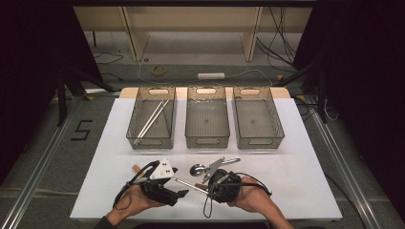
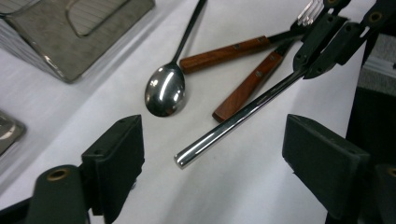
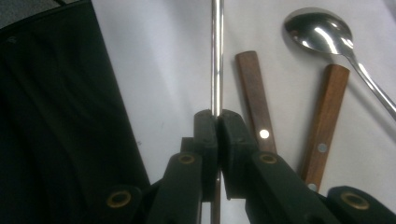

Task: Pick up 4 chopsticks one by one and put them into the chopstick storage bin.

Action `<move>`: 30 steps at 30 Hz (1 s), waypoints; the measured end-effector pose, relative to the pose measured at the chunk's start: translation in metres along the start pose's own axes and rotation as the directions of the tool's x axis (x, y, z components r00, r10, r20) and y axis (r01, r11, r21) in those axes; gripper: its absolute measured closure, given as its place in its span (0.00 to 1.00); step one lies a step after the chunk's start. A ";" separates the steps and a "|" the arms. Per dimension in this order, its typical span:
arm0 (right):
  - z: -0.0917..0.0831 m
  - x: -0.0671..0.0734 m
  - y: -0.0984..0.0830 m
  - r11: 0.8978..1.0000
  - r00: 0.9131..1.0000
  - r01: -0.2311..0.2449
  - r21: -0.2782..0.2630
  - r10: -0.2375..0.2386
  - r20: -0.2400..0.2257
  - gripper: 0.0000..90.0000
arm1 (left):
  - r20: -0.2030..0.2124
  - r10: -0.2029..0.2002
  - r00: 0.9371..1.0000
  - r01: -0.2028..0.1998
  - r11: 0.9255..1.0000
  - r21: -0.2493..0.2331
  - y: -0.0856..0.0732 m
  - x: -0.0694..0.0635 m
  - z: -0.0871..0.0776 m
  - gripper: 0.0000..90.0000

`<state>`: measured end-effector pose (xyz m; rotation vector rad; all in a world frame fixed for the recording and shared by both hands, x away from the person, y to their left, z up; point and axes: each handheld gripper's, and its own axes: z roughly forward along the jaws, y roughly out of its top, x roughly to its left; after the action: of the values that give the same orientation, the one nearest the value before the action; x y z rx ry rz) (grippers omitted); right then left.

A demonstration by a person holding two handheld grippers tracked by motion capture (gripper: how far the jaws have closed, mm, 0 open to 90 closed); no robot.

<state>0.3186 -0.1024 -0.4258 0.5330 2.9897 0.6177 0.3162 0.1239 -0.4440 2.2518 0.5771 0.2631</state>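
Right now the right gripper (image 3: pixel 218 122) has its fingers clenched on a thin metal rod (image 2: pixel 233 122), prob a chopstick, held off the white surface (image 1: pixel 296 143). In the high view the rod (image 1: pixel 191 185) runs from the right gripper (image 1: pixel 210 187) toward 10 o'clock, free end pointing at the left gripper (image 1: pixel 180 194). In the left gripper view the rod's blunt end sits between the left gripper's (image 2: pixel 212 154) fingers, w/ clear gaps on both sides, so those fingers are released, nothing pressed.

Just beyond the rod on the surface: a steel spoon (image 2: pixel 166 91) bowl-up, and two wooden-handled utensils (image 2: pixel 238 70) lying close together, one a fork by its tines at 1 o'clock in the left gripper view.

High view, far side at 12 o'clock: three grey bins in a row. Left bin (image 1: pixel 136 121) holds two more pale sticks (image 1: pixel 153 119); the middle bin (image 1: pixel 191 119) and right bin (image 1: pixel 274 119) look bare.
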 end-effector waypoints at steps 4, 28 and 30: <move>-0.001 0.004 0.002 1.000 1.000 0.004 -0.001 -0.004 -0.010 0.96 | 0.011 0.052 0.999 -0.052 0.998 0.037 0.000 -0.005 0.002 0.32; 0.001 0.013 0.007 0.996 0.995 0.085 0.001 -0.085 -0.055 0.96 | 0.070 0.201 0.977 -0.209 0.971 0.118 0.001 -0.022 0.010 0.65; 0.002 0.014 0.007 0.996 0.994 0.088 0.005 -0.087 -0.060 0.96 | 0.076 0.207 0.975 -0.215 0.969 0.123 0.001 -0.022 0.010 0.68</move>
<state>0.3081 -0.0905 -0.4245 0.3884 3.0528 0.6262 0.3008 0.1062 -0.4503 2.4427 0.3286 0.2661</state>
